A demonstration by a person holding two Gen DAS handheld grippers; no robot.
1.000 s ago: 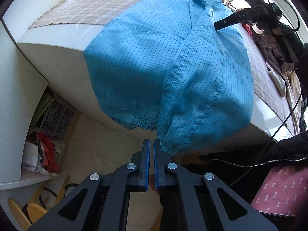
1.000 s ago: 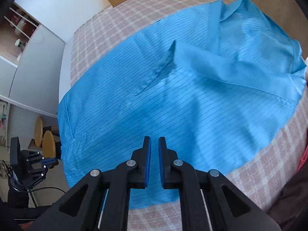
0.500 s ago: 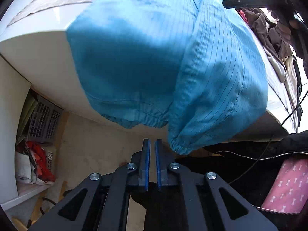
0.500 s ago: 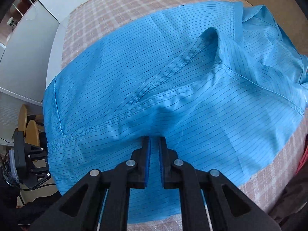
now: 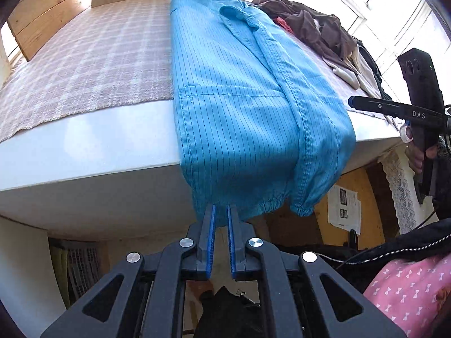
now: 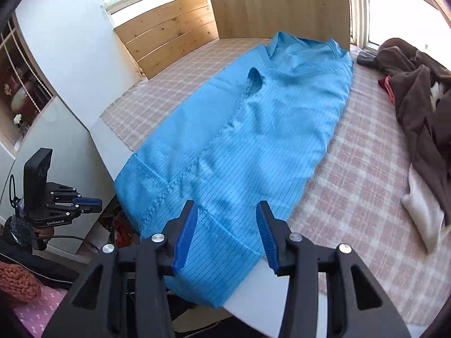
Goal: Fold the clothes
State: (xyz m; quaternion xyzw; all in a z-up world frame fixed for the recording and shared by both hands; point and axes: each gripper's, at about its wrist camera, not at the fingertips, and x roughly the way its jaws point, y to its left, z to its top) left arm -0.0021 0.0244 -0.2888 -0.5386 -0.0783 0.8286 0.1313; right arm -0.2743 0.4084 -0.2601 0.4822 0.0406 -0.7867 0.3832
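Note:
A blue pinstriped shirt (image 5: 239, 107) lies lengthwise on the bed, folded into a long narrow strip, its gathered hem hanging over the bed's white edge. It also shows in the right wrist view (image 6: 253, 129). My left gripper (image 5: 220, 211) is below the bed edge, jaws nearly shut with a narrow gap, tips just under the hanging hem, holding nothing I can see. My right gripper (image 6: 225, 222) is open and empty above the hem end of the shirt. It also shows in the left wrist view (image 5: 352, 102), and the left gripper shows in the right wrist view (image 6: 97, 202).
A checked blanket (image 6: 366, 174) covers the bed (image 5: 84, 155). A pile of brown and white clothes (image 6: 422, 107) lies on the right side. Wooden boards (image 6: 169, 33) stand at the head. A white cabinet (image 6: 64, 140) and a shelf with a crate (image 5: 81, 259) are on the left.
The shirt's side has been folded in, so it is now a narrow strip. My right gripper has opened and pulled back. My left gripper dropped lower under the hem.

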